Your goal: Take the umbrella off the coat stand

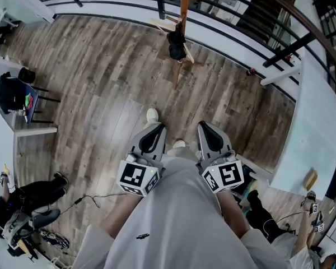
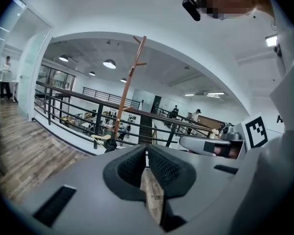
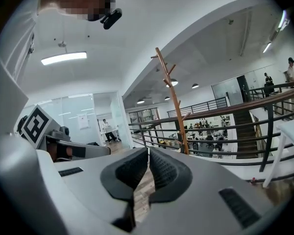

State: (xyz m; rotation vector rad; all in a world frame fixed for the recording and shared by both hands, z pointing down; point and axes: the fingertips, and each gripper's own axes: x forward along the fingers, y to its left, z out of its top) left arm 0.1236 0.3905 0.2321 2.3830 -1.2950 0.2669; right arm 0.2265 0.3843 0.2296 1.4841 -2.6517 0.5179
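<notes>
The wooden coat stand [image 1: 185, 4] rises by the black railing at the far end of the floor. A black folded umbrella [image 1: 177, 45] hangs on it, low against the pole. Both grippers are held close to my body, well short of the stand. My left gripper [image 1: 155, 128] and right gripper [image 1: 205, 125] point toward it, side by side. In the left gripper view the stand [image 2: 127, 92] is ahead left, with the dark umbrella [image 2: 110, 146] near its foot, and the jaws [image 2: 147, 149] are shut and empty. The right gripper view shows the stand [image 3: 174, 102] ahead; those jaws [image 3: 148, 151] are shut on nothing.
A black railing [image 1: 235, 35] runs behind the stand. A long white counter [image 1: 313, 122] lines the right side, and a desk with a dark chair [image 1: 14, 97] stands at left. People crouch at lower left [image 1: 22, 206] and lower right [image 1: 269, 217]. A cable [image 1: 95, 198] lies on the wooden floor.
</notes>
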